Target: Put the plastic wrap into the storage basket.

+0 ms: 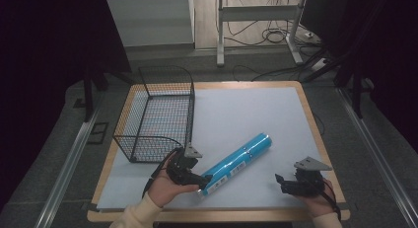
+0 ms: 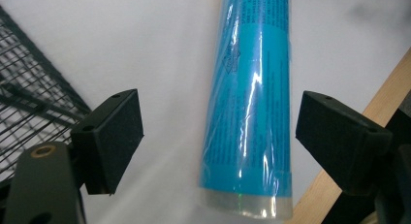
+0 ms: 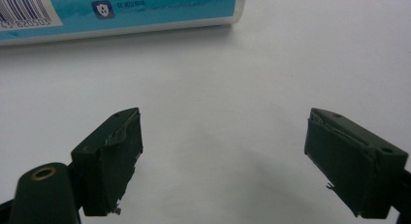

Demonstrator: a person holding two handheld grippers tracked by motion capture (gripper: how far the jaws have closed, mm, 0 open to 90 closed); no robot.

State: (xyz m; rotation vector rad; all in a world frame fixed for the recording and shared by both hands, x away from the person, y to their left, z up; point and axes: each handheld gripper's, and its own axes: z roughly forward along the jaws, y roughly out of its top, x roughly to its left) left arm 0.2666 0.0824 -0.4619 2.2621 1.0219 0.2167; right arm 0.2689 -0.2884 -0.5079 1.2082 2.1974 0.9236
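A long blue tube wrapped in clear film lies diagonally on the white sheet, its near end at the front. My left gripper is at that near end, open, with the tube between its spread jaws and not touched by either. My right gripper rests low over the sheet at the front right, open, nothing between its jaws. In the right gripper view the tube lies ahead across the top, a barcode label on it.
A black wire basket stands at the left of the table, just beyond my left hand; its mesh is close by the left jaw. The wooden table edge runs near the right jaw. Bare white sheet spreads behind the tube.
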